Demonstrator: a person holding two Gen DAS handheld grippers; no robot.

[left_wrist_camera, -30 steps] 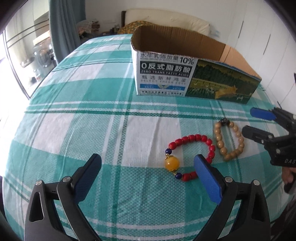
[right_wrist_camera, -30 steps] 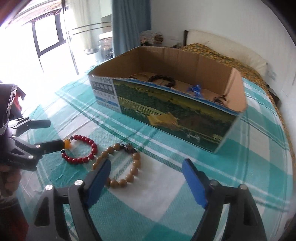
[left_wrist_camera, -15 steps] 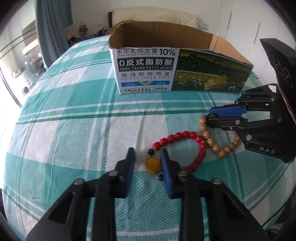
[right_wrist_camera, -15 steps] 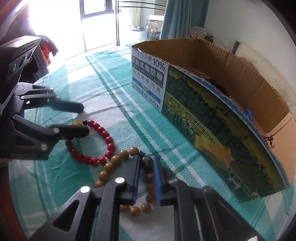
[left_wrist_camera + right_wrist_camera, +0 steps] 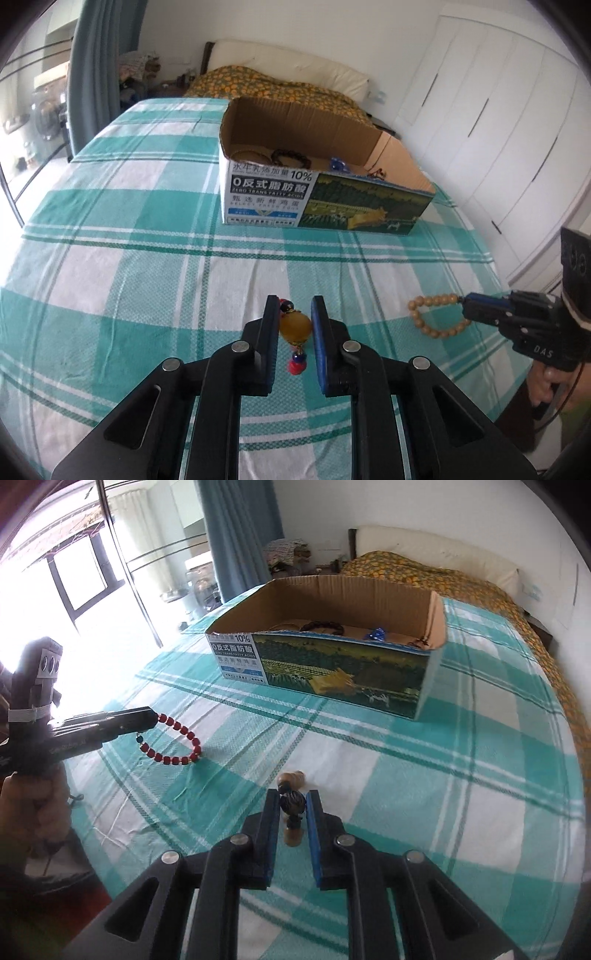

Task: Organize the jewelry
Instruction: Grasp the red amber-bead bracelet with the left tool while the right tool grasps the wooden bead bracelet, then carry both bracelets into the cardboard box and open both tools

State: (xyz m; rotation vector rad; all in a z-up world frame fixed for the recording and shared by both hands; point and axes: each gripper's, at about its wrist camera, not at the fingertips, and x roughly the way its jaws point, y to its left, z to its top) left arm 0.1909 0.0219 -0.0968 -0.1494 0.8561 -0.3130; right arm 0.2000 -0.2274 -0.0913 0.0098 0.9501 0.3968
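Note:
My left gripper is shut on the amber bead of the red bead bracelet and holds it above the cloth; the bracelet hangs from it in the right wrist view. My right gripper is shut on the dark carved bead of the tan wooden bead bracelet; its loop hangs from the gripper in the left wrist view. The open cardboard box stands beyond both grippers and holds a dark bracelet and a blue piece.
The table carries a teal and white checked cloth. A bed with an orange patterned cover lies behind the box. White wardrobe doors stand to the right. A glass door and blue curtain are on the left.
Both grippers have closed fully on their bracelets and lifted them off the cloth. Both wrist views have risen, so the inside of the box now shows.

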